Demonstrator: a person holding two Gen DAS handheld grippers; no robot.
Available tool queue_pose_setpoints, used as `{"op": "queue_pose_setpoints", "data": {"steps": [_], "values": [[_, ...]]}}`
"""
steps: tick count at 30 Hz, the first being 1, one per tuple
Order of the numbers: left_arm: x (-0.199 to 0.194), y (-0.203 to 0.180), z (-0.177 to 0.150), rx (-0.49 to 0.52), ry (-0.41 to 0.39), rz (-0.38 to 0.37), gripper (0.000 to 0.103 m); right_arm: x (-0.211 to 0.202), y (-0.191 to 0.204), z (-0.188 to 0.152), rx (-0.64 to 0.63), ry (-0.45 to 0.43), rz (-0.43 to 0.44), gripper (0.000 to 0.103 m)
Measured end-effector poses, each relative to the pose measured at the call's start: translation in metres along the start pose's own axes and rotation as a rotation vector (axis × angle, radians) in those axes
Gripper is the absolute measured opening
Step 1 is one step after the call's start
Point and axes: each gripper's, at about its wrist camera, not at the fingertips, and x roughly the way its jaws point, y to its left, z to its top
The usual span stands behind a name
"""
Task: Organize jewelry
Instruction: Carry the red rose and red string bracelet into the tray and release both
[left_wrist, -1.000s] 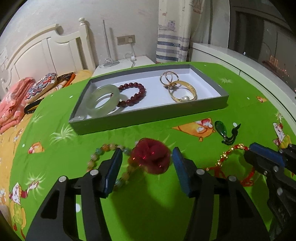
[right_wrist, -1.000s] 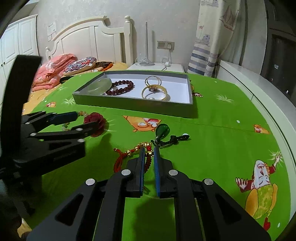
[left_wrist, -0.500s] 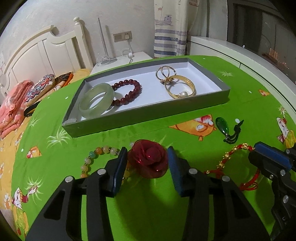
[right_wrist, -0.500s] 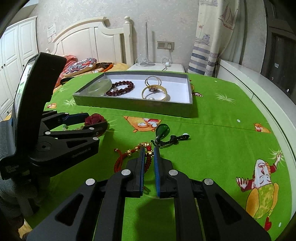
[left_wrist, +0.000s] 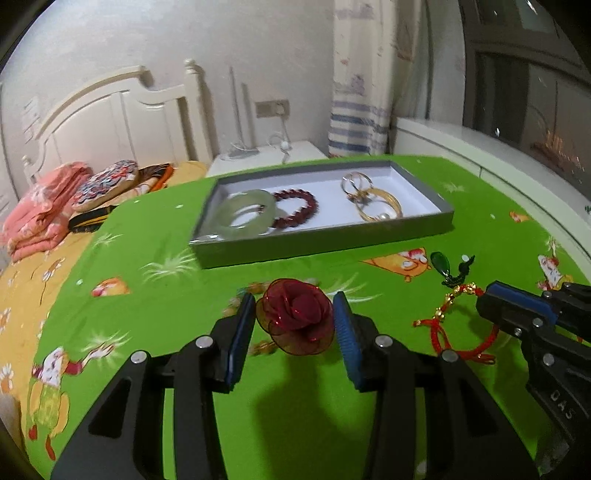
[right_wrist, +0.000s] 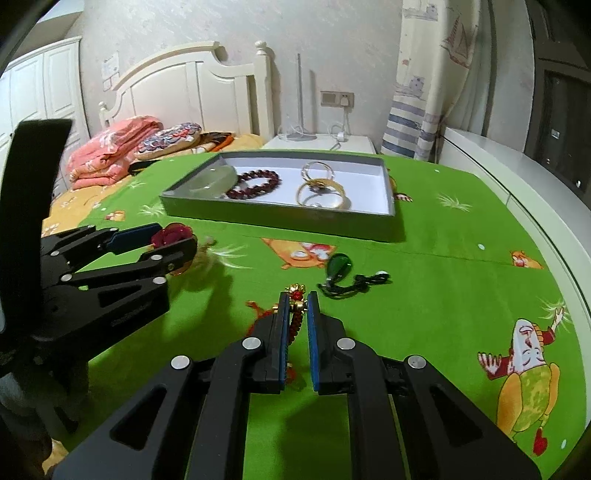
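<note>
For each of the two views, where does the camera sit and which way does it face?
Left wrist: on the left gripper, looking along its fingers at the red fabric rose between them; the right gripper enters at right.
Right wrist: on the right gripper, shut on the red cord bracelet; the left gripper shows at left.
Shared: grey jewelry tray, green pendant.

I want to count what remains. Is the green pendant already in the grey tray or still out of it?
Out. The green pendant lies on the green cloth, in front of the grey tray.
</note>
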Motion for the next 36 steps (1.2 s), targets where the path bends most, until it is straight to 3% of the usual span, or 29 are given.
{"op": "queue_pose_setpoints", "data": {"steps": [14,27,36], "values": [[-0.045,0.042,-0.013,-0.179,-0.159,0.105,0.042,-0.017,0.041,0.008,-0.059,-0.154,-0.020,0.010],[-0.018,0.046,0.009,-0.168,-0.128,0.110,0.042,0.022,0.023,0.039,-0.009,-0.158,-0.080,0.010],[0.024,0.053,0.038,-0.154,-0.079,0.136,0.043,0.049,0.010,0.063,0.010,-0.149,-0.099,0.010]]}}
